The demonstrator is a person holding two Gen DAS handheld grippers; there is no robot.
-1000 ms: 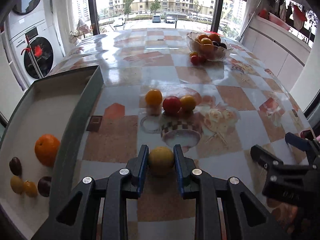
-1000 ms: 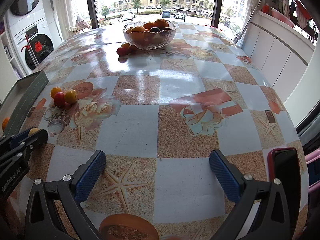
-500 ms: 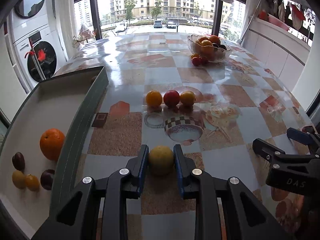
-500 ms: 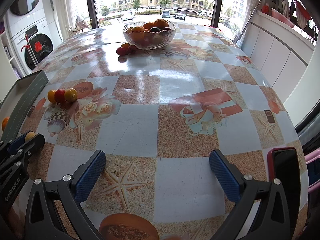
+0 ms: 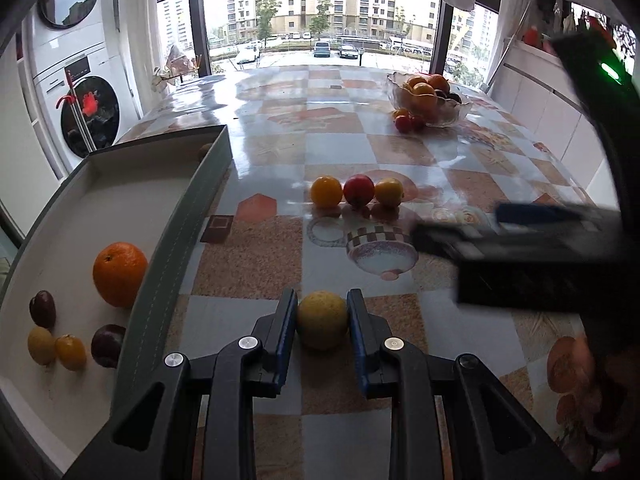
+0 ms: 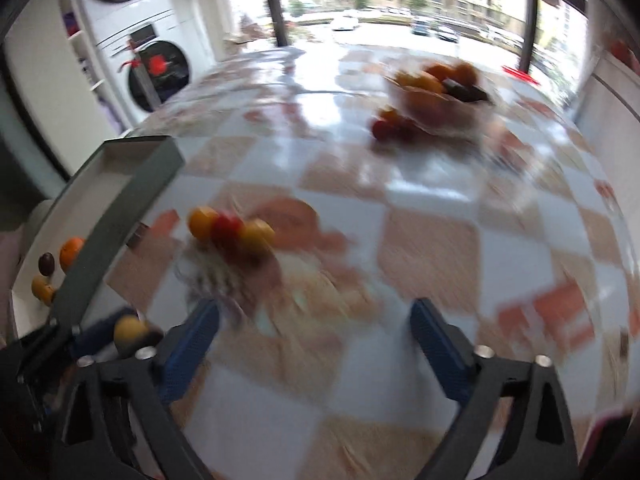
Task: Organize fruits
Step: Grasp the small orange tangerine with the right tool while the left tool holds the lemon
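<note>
left gripper: our left gripper [image 5: 322, 322] pinches the yellow fruit [image 5: 322, 319]; both blue pads press its sides, and it sits just over the table [image 5: 248, 264], near the tray's wall.
right gripper: our right gripper [image 6: 314, 334] is spread with nothing between the pads; its jaws have just been closing a bit. Heavy blur in its own view, so we read it as swinging toward the fruit row.
tray: the tray [image 5: 176, 216] is on the left; inside we see the big orange [image 5: 119, 274], two dark plums [image 5: 42, 308], and two small yellow fruits [image 5: 40, 345].
loose row: three fruits in a row mid-table: orange-yellow [image 5: 327, 191], red [image 5: 359, 189], yellow [image 5: 388, 192], touching or nearly so.
bowl: the glass bowl [image 5: 430, 98] is at the far end, full, with a few small fruits just beside it.
step in hand: we judge it is carrying the pinched fruit over the tray wall and setting it near the small yellow ones.
how to do it well: keep the squeeze even, lift enough to clear the wall, lower before letting go so it does not roll; keep clear of the right gripper crossing close by.
right side next: probably the row; take the end fruit so its neighbours are not knocked.
left view only: a sharp look at the grip, the full tray contents, and the right gripper's dark body as a blur on the right.
right view only: the spread pads with bare table between, and the left gripper's fruit from the side at lower left. Tray contents are partly hidden by the wall there.
</note>
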